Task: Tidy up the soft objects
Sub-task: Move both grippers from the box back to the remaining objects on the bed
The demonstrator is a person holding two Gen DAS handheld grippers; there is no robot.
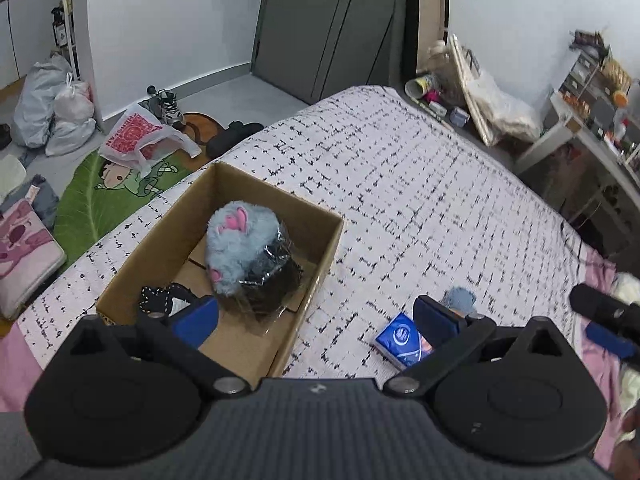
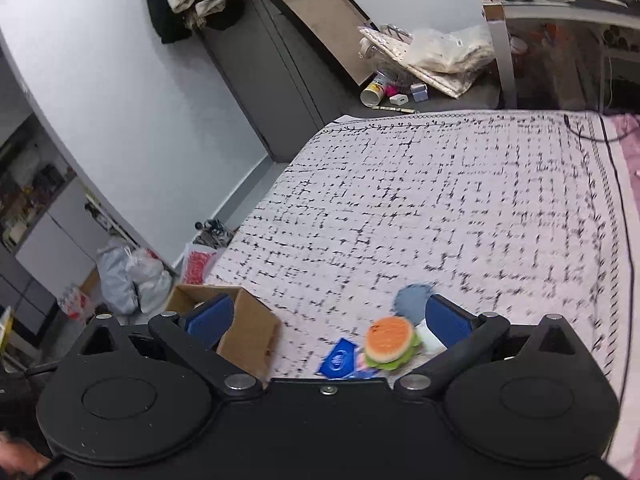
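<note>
Across the bed point(image 1: 420, 184), box point(image 1: 160, 240) holds a plush point(image 1: 240, 248); both grippers point(image 1: 316, 320) point(image 2: 328, 320) gape empty, likely next taking the near burger point(image 2: 390, 344).

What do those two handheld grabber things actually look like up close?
Both tongs, left and right, match: matte black bodies with two round housings, angled black link arms on silver pivot pins, and blue padded fingers. No cables or sleeves show.

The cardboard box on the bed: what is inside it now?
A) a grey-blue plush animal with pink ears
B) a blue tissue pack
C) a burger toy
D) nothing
A: the left wrist view shows the plush animal lying inside the cardboard box.
</note>
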